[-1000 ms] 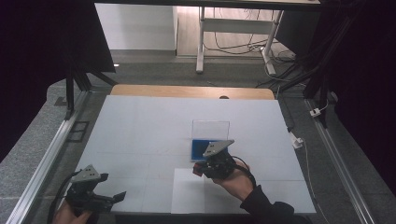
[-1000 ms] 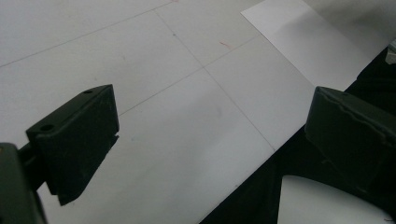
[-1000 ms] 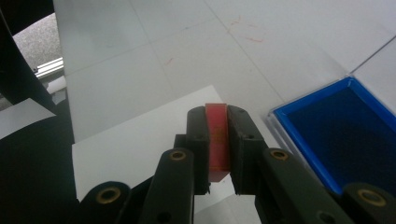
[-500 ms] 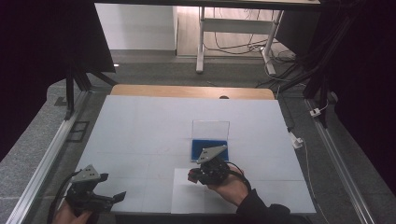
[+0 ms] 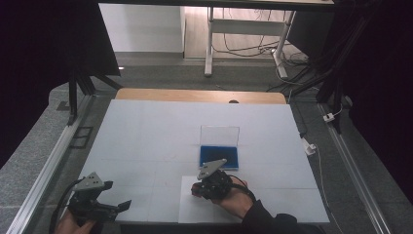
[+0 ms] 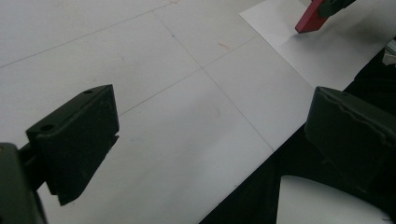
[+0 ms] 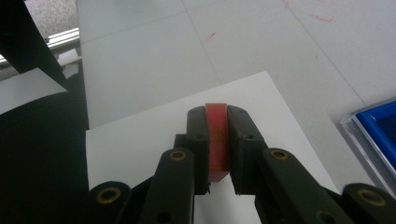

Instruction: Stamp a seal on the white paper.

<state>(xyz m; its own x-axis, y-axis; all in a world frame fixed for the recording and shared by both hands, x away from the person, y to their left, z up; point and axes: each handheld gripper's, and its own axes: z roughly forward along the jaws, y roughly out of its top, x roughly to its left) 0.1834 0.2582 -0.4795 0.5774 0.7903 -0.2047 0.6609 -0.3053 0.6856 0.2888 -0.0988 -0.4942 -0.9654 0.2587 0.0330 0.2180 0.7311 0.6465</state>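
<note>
Near the table's [image 5: 146, 126] front edge, the right gripper [image 7: 217, 140] has drawn back from the blue-lined open case [image 5: 219, 155] and now hangs over the white sheet [image 5: 187, 209], fingers closed tight on one red block [image 7: 216, 135]. Likely the block was lifted out and goes onto the sheet. At near left, the left gripper [image 5: 104, 207] has stayed put, fingers wide apart, empty. Count: one block, one case, one sheet, two grippers.

Right tongs [image 7: 217, 140] clamp a red block [image 7: 216, 135] btwn 2 black jaws, over a white sheet [image 7: 140, 140] on the desk [image 7: 154, 51]; blue tray [image 7: 380, 130] at right edge.
</note>
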